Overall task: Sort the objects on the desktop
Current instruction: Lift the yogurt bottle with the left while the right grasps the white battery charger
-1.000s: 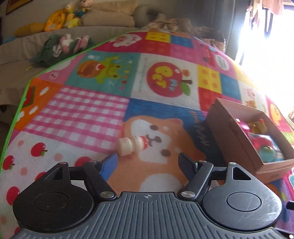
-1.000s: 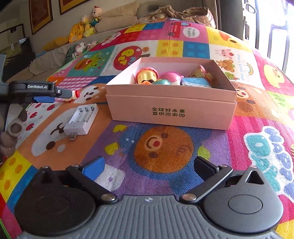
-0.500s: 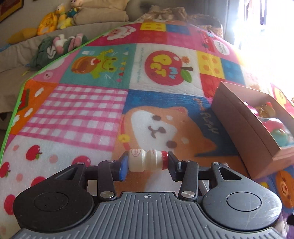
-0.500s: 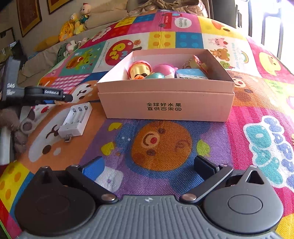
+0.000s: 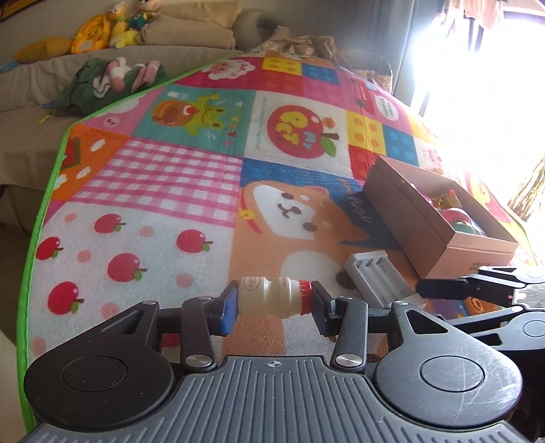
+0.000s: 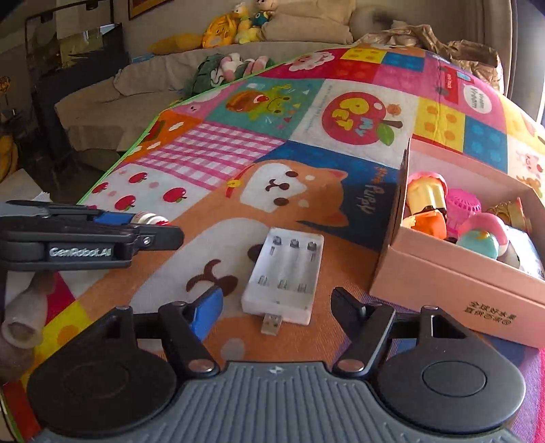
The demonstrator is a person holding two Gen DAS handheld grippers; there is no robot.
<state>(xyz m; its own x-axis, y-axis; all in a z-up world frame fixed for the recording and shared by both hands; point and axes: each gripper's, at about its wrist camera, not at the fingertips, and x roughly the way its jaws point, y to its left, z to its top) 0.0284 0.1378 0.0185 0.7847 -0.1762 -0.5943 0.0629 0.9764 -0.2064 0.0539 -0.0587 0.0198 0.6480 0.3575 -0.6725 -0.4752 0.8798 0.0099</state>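
Observation:
My left gripper (image 5: 272,303) is shut on a small yogurt drink bottle (image 5: 270,297) with a red cap, held sideways above the mat; it also shows at the left of the right wrist view (image 6: 150,221). My right gripper (image 6: 277,301) is open, its fingers on either side of a white battery charger (image 6: 286,279) with a USB plug, lying flat on the mat. The charger also shows in the left wrist view (image 5: 378,276). A pink cardboard box (image 6: 442,276) holding several toys stands right of it, and shows in the left wrist view (image 5: 408,218).
A colourful cartoon play mat (image 5: 190,177) covers the surface, with a green edge (image 5: 37,218) at the left. A beige sofa (image 6: 143,81) with plush toys (image 5: 112,20) lies behind. Bright window light is at the right.
My left gripper closed on the bottle and lifted it back from the mat. My right gripper moved left from the box front to straddle the charger.

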